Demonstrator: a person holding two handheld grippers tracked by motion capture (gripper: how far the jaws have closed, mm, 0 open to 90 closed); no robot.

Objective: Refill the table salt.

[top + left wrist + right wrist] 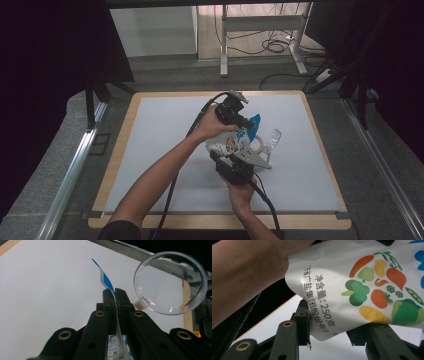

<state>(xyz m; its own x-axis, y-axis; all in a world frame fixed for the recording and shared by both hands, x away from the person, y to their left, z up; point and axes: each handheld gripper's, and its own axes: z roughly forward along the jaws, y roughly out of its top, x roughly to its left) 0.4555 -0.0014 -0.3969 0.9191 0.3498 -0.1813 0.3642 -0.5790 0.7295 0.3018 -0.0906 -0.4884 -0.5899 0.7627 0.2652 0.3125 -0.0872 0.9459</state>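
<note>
Salt pouch (234, 142) held up off the white mat (165, 150), above the middle of the table and toward its right edge, carried between both grippers. Left gripper (115, 293) clamped tight on the pouch's blue-and-white top edge (106, 280), jaws together with only the thin film between. Right gripper (329, 330) closed on the pouch's bottom corner, jaws standing partway apart around the fuller body. Printed vegetables (379, 290) and a weight line (322, 300) showing on the front.

Likely soft, slick film with a loose granular filling: sagging and shifting under its own weight, not fragile, yet prone to slipping. Best taken by the flat sealed top strip and supported low at a corner, much as now. Whether the seal is already torn cannot be told.

Clear round plastic container (171, 282) lying just beside the pouch on the mat, apparently empty.
</note>
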